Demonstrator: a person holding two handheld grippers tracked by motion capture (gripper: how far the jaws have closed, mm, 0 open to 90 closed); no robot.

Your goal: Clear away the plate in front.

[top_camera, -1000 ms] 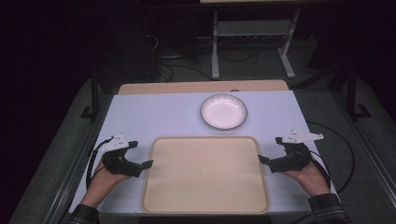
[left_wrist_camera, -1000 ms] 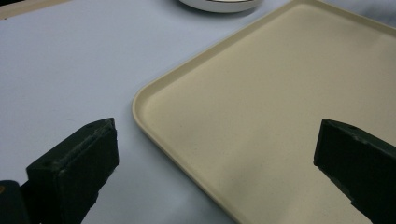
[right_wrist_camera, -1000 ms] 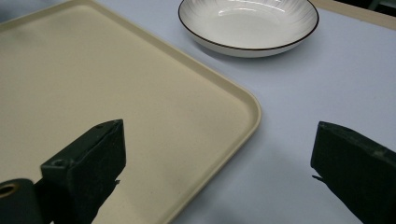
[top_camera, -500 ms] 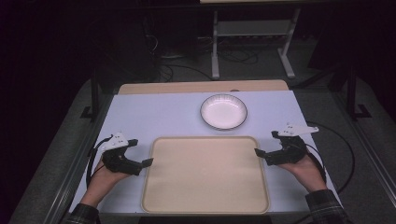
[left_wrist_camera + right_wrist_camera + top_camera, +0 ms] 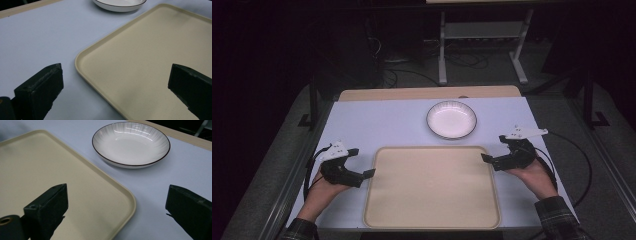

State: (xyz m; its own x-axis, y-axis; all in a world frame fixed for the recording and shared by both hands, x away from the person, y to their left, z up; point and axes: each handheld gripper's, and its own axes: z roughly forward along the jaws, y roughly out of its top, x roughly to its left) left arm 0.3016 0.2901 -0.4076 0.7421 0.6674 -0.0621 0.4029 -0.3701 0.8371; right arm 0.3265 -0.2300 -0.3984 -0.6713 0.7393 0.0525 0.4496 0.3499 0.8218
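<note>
Beige tray (image 5: 432,187) is lying on the worktop (image 5: 377,125) between the left gripper (image 5: 362,162) and right gripper (image 5: 494,150), both jaws gaping wide, gripping nothing.

Bare table (image 5: 377,125) left of the bowl (image 5: 451,119) — tray (image 5: 432,186) fills the middle.

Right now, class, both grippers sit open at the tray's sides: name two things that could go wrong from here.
1. The tray lies flat on the table; jaws may slide over its low rim instead of gripping it.
2. The right gripper is ahead of the left gripper; an uneven lift could twist the tray toward the plate.
</note>
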